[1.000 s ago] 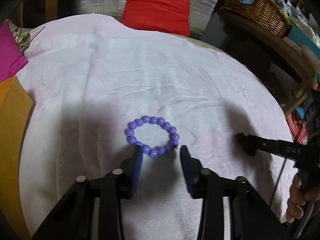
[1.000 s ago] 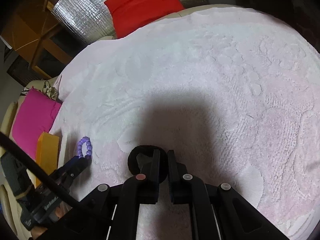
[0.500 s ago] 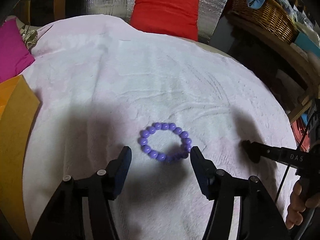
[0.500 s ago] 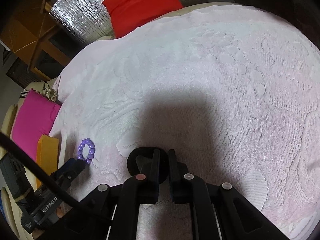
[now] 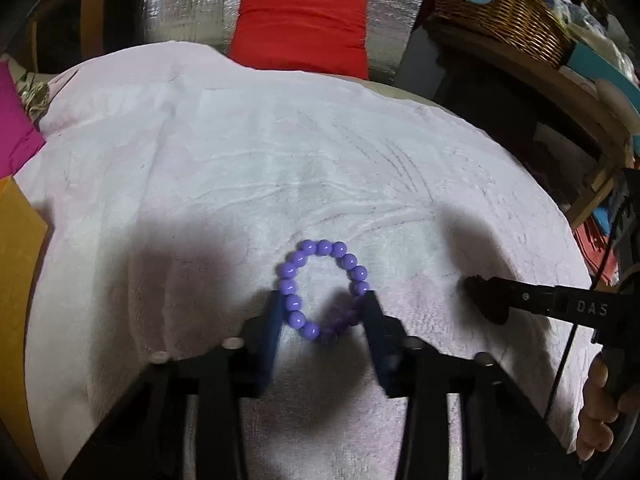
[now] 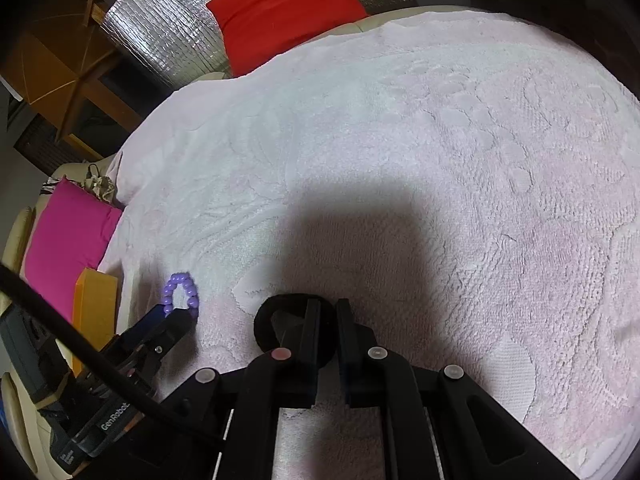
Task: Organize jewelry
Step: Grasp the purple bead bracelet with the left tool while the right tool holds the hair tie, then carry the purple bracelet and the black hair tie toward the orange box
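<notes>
The near part of the purple bead bracelet (image 5: 322, 292) sits in shadow between the fingers of the left hand-held gripper (image 5: 322, 314), so whether the blue pads press the beads on each side or only stand against them is hard to make out; its jaws have just been closing around that near arc, and the far arc lies free on the pale pink towel (image 5: 280, 160). The bracelet lies flat, toward the towel's left edge in the right wrist view, close to an orange box (image 6: 94, 304) that the frame cuts off. What carries the towel is hidden beneath it. The right hand-held gripper (image 6: 328, 320) is clenched on a black ring-shaped band (image 6: 276, 320), most of which is covered by the fingers; its exact make cannot be told. In the left wrist view that gripper's tip reaches in from the right edge, and a hand (image 5: 598, 408) behind it is only partly in frame.
</notes>
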